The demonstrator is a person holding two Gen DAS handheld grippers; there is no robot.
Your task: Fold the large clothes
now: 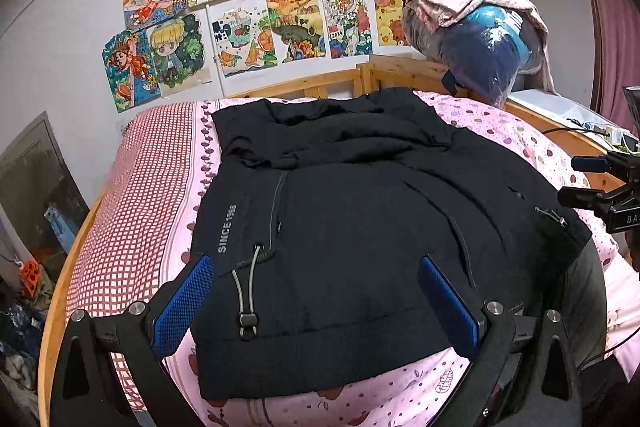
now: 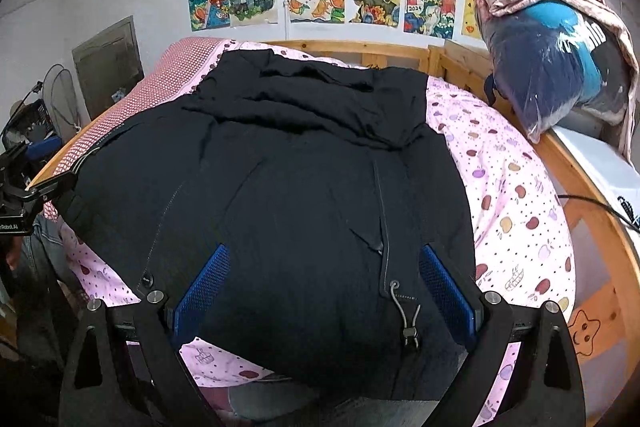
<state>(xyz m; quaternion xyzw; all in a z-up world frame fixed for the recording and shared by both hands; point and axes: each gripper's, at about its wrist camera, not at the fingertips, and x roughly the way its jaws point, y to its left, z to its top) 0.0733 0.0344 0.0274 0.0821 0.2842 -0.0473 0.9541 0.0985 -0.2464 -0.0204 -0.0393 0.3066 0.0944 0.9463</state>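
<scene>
1. So the black jacket (image 1: 340,227) lay on the pink bedsheet (image 1: 500,131), sleeves seemingly already folded in and the hem toward the person.
2. Left tongs (image 1: 316,301) and right tongs (image 2: 326,293) both hovered spread wide over the hem, gripping nothing.
3. Looked like the lengthwise fold was next: pinch both hem corners near the drawcord (image 1: 248,291), then carry them up to the collar.

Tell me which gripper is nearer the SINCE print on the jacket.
Left. The left gripper hangs open over the hem, with the SINCE print just above its left finger. The right gripper is open over the jacket's opposite hem corner, far from the print.
</scene>
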